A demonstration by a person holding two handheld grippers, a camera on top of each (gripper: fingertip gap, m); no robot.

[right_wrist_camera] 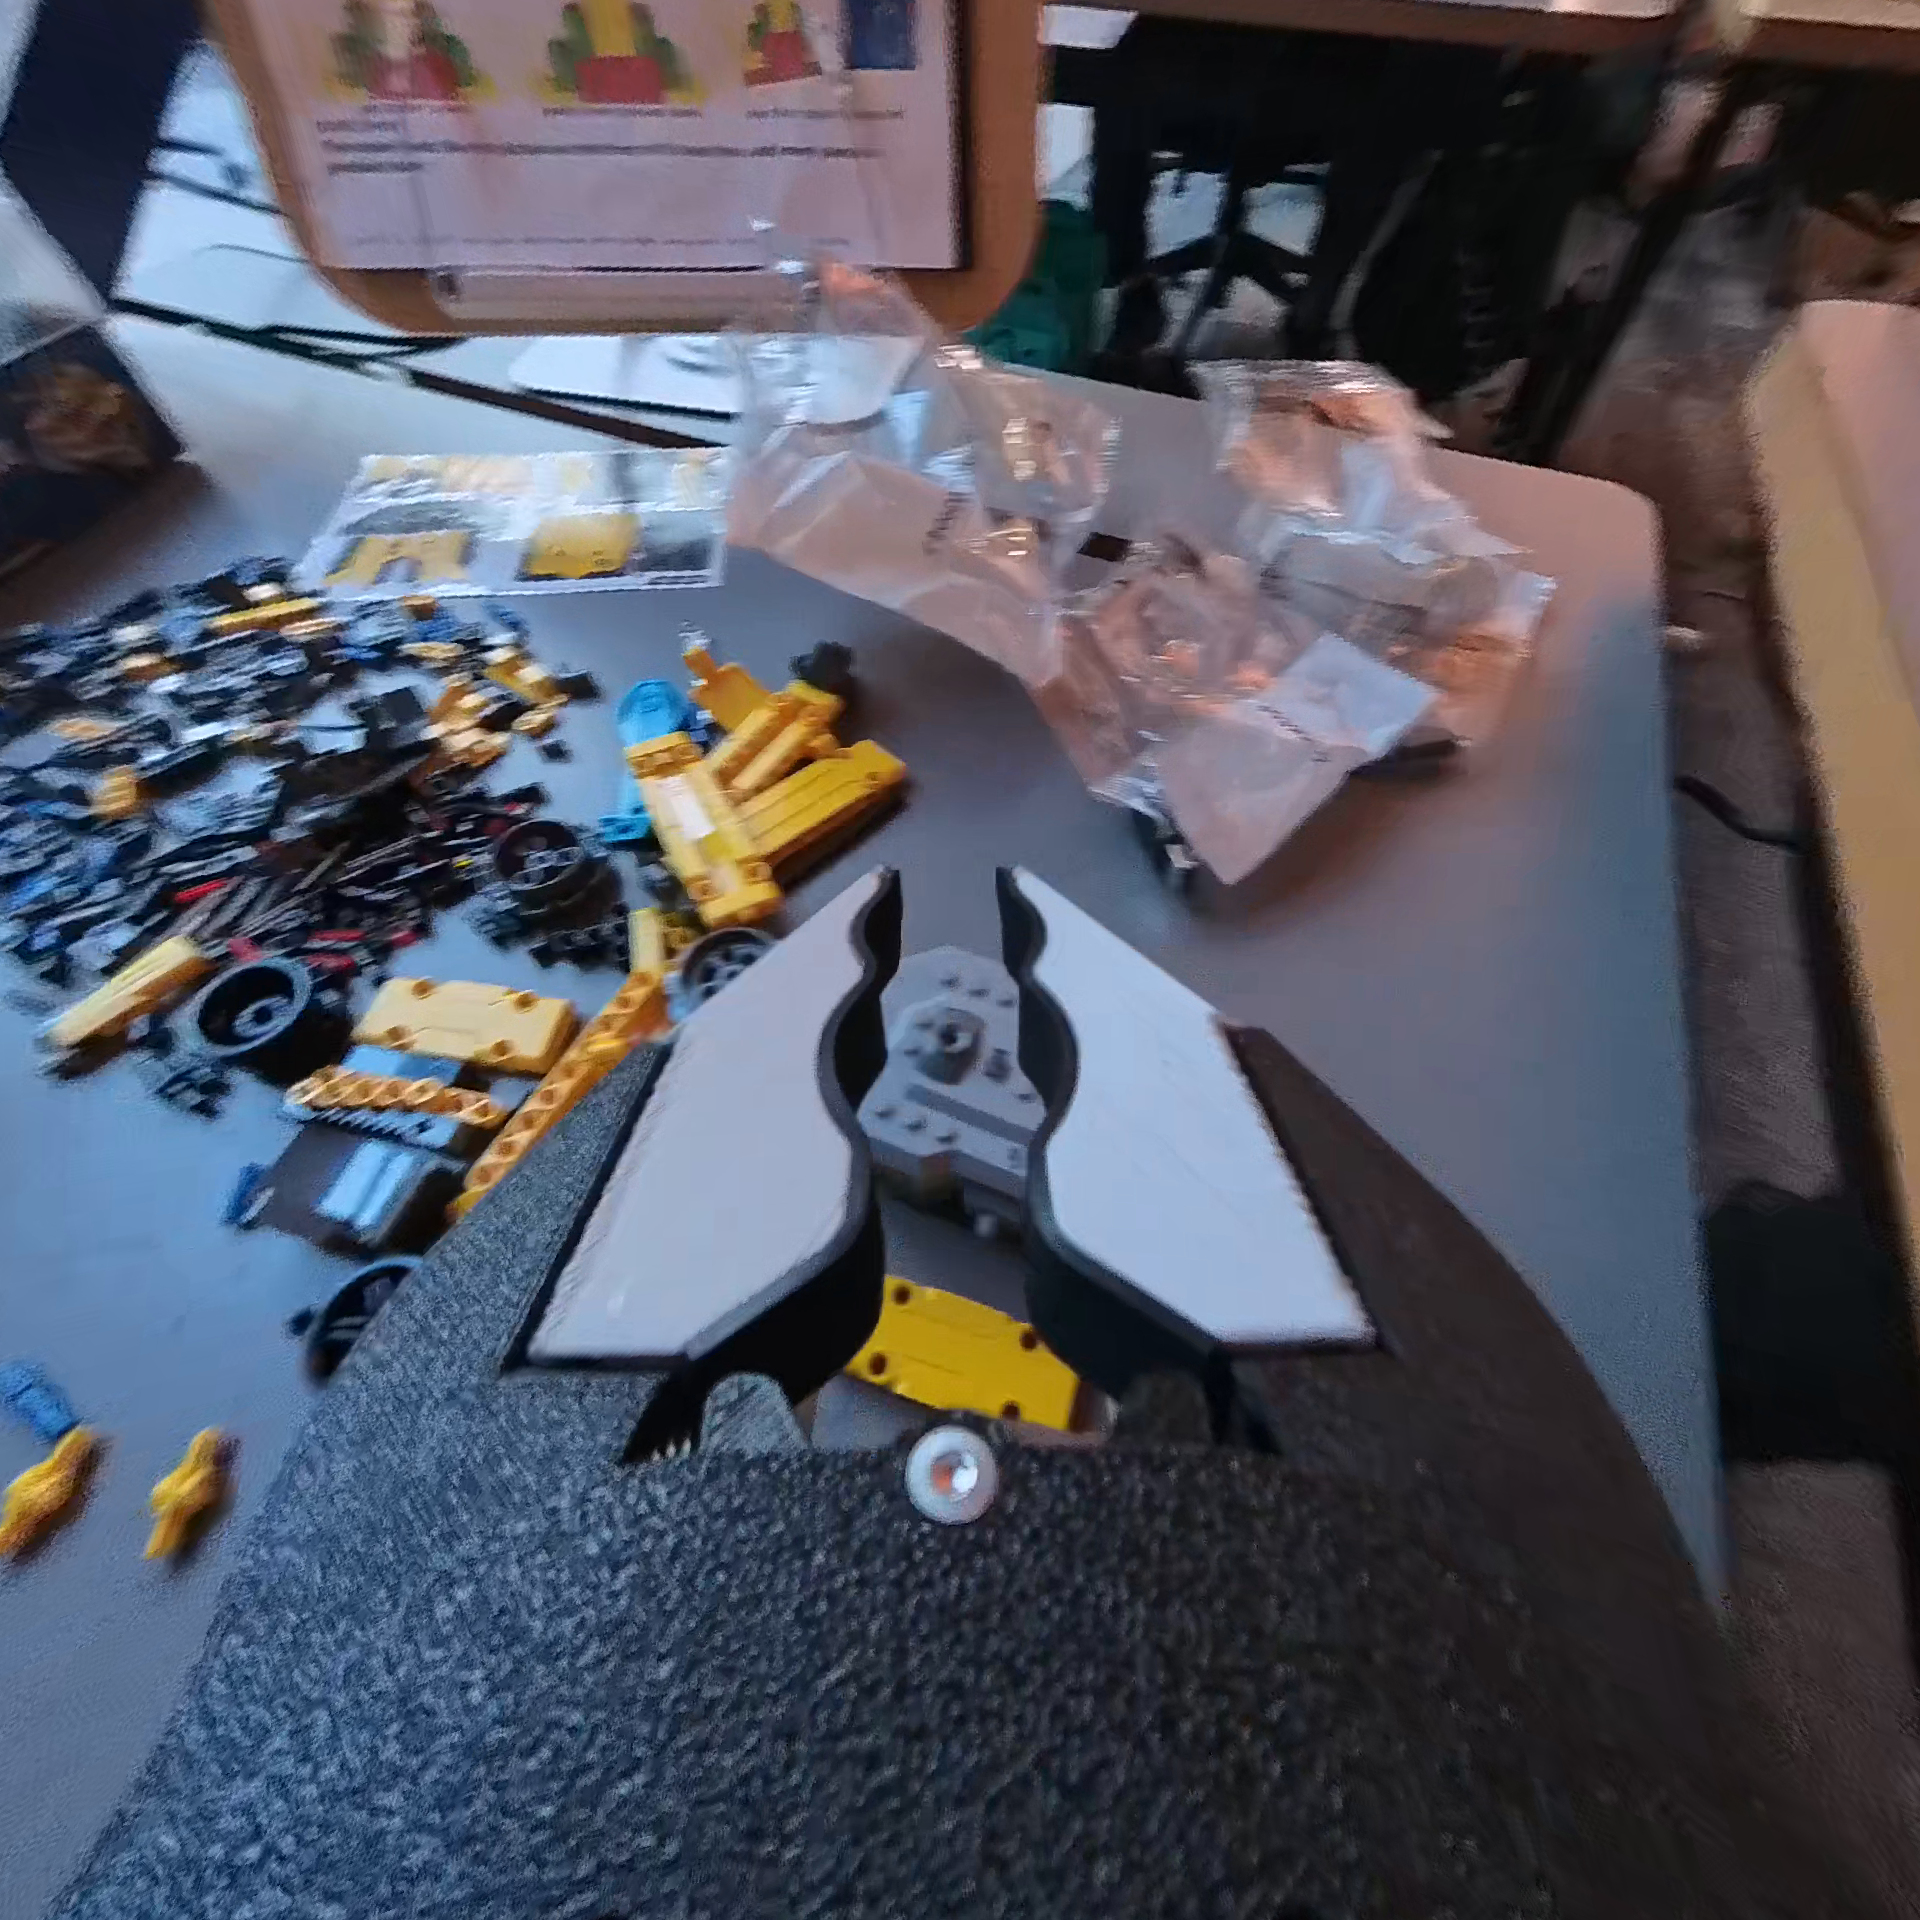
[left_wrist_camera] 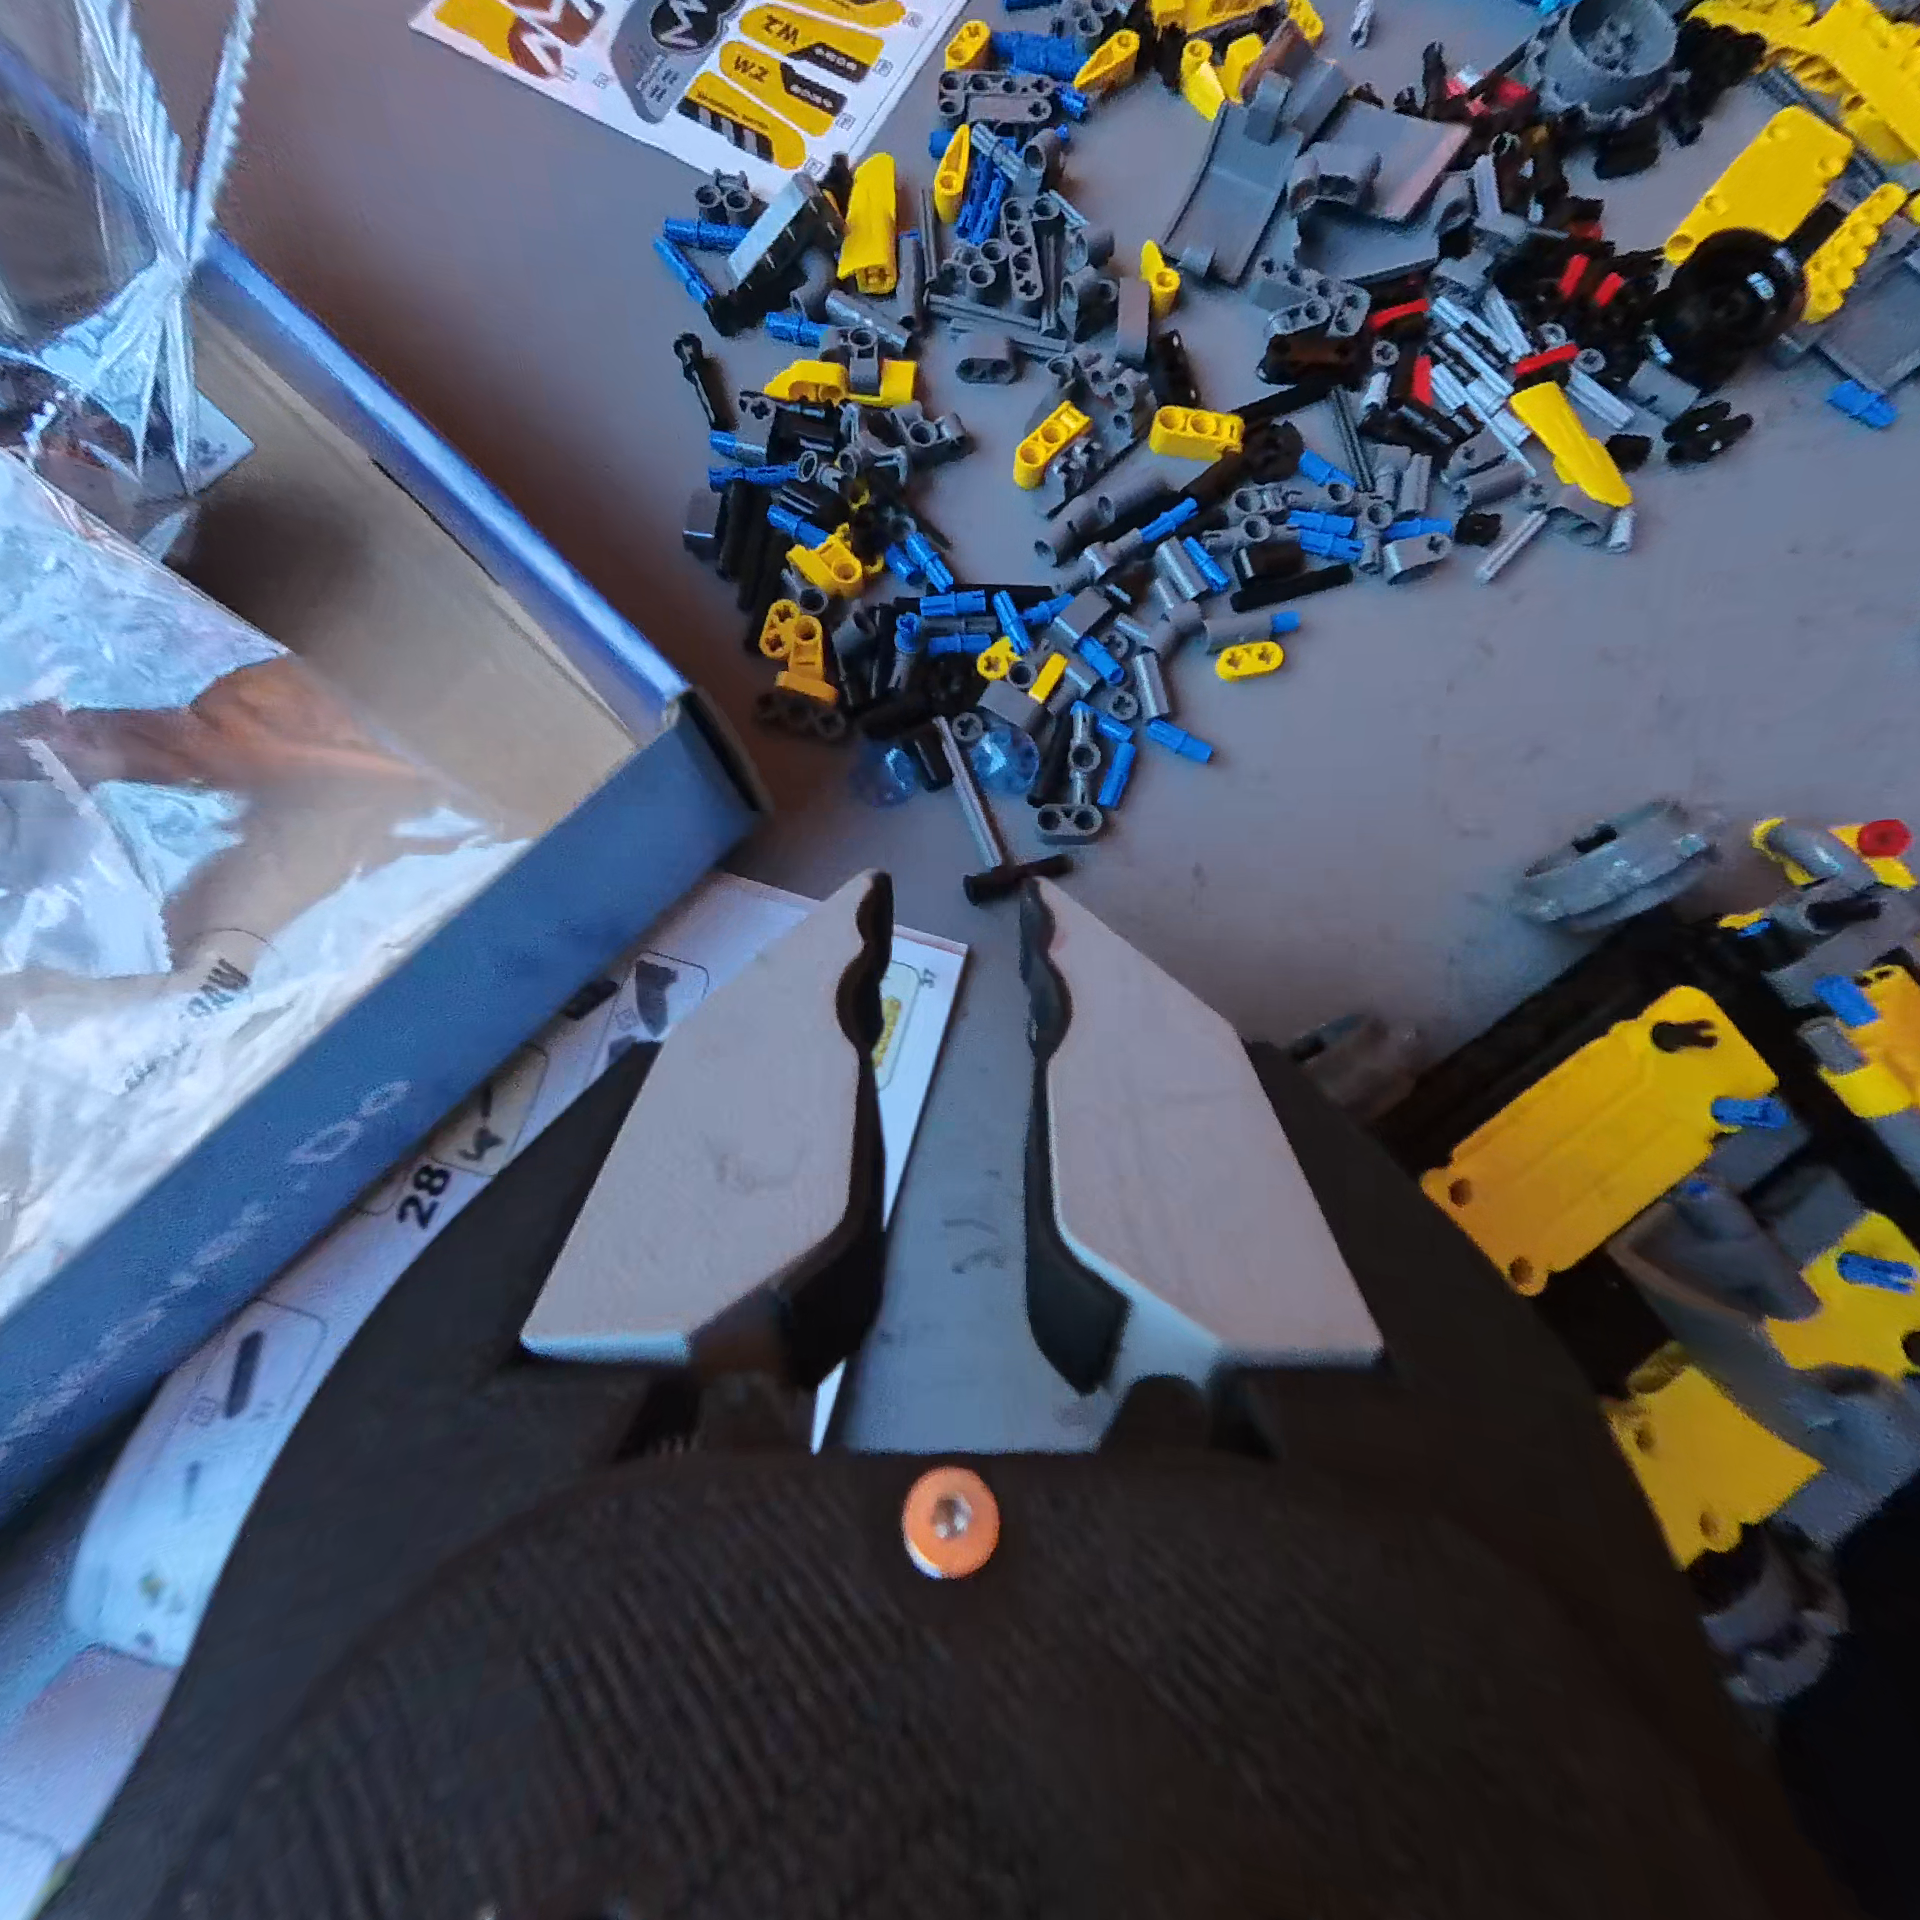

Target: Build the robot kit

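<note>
In the left wrist view my left gripper (left_wrist_camera: 958, 888) hovers low over the grey table with a narrow gap between its jaws and nothing in it. A short black pin (left_wrist_camera: 1013, 876) lies on the table just at its fingertips, at the near end of a wide pile of loose black, blue, grey and yellow building pieces (left_wrist_camera: 1039, 468). A part-built yellow and grey model (left_wrist_camera: 1662, 1174) stands to its right. In the right wrist view my right gripper (right_wrist_camera: 948, 883) is closed around a grey studded block (right_wrist_camera: 951, 1070), with a yellow panel (right_wrist_camera: 966, 1351) below it.
An open blue box (left_wrist_camera: 416, 987) with clear plastic bags (left_wrist_camera: 104, 727) is on the left, an instruction booklet (left_wrist_camera: 436, 1174) beside it. A sticker sheet (left_wrist_camera: 707, 73) lies at the back. The right view shows crumpled bags (right_wrist_camera: 1195, 623), a yellow assembly (right_wrist_camera: 758, 779) and the table's right edge (right_wrist_camera: 1673, 935). Some 45 centimeters of space lies between my two pairs of fingers. The left gripper is farther from the yellow assembly (right_wrist_camera: 758, 779), some 35 centimeters, than the right, some 15 centimeters.
</note>
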